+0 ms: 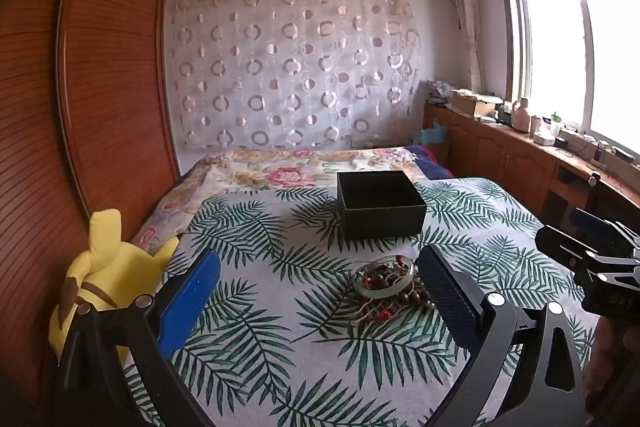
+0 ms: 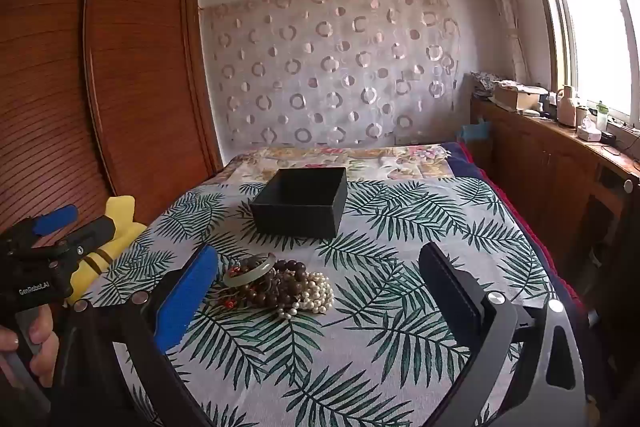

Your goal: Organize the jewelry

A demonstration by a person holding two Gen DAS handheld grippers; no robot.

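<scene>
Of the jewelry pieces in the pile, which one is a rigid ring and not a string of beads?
The pale green bangle; the brown bead strand and white pearl strand are beaded.

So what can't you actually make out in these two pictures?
- Black box floor: both views, hidden by its own walls.
- Pearl strand: left view, hidden behind the right finger of the left hand-held gripper.
- Jewelry pile: both views, pieces too tangled to count.
- Yellow plush toy: face turned away.

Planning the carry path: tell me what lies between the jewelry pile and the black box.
Only bare leaf-print bedspread lies between the jewelry pile and black box, clearest in the right wrist view.
</scene>
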